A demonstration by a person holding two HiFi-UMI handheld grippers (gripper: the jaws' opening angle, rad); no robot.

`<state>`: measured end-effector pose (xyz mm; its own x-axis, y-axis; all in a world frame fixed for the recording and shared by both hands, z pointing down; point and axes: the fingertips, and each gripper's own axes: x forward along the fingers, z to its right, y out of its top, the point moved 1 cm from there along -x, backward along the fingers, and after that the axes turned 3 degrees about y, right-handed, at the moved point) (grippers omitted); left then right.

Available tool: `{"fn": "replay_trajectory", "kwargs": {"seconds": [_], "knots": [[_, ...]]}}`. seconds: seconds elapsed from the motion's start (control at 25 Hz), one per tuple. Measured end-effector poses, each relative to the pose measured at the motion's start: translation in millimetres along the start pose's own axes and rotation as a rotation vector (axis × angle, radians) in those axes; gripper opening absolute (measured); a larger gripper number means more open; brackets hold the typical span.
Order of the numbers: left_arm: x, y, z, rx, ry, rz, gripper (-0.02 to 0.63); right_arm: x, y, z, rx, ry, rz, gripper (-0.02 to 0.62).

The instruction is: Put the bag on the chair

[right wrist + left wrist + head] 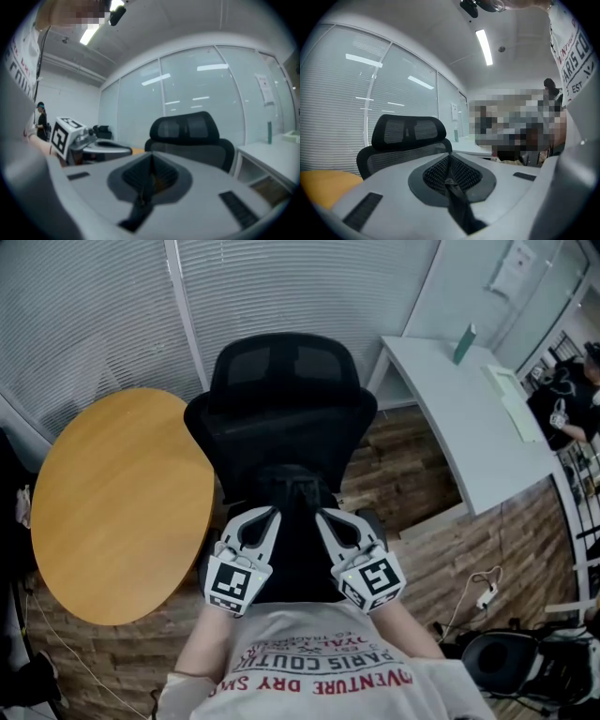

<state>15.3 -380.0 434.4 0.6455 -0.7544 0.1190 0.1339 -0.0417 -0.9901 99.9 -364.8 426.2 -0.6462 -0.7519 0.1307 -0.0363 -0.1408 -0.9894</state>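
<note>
The left gripper (449, 157) is pinched shut on a black strap (457, 206). The right gripper (151, 157) is clamped the same way on a second strap (138, 201). The black bag (292, 540) hangs between them, close to the person's chest. The black mesh chair (281, 399) stands at 12 o'clock, a round wooden table (122, 502) at 9 o'clock and a white desk (469, 418) at 2 o'clock.

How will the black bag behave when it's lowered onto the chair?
Probably floppy: the left claw and right claw each pinch only a thin dark strap, so the bag likely sags between them. Seemingly light, since pinched straps alone carry it. It may slump on the chair.
</note>
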Motion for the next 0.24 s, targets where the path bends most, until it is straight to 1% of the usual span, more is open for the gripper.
{"fn": "replay_trajectory", "kwargs": {"seconds": [0.08, 0.24], "knots": [[-2.4, 0.6, 0.3, -0.005, 0.0, 0.002, 0.04, -1.0, 0.0, -2.4, -0.005, -0.001, -0.002, 0.026], [-4.9, 0.1, 2.0, 0.011, -0.004, 0.002, 0.04, -1.4, -0.6, -5.4, -0.014, 0.001, 0.002, 0.026]]}}
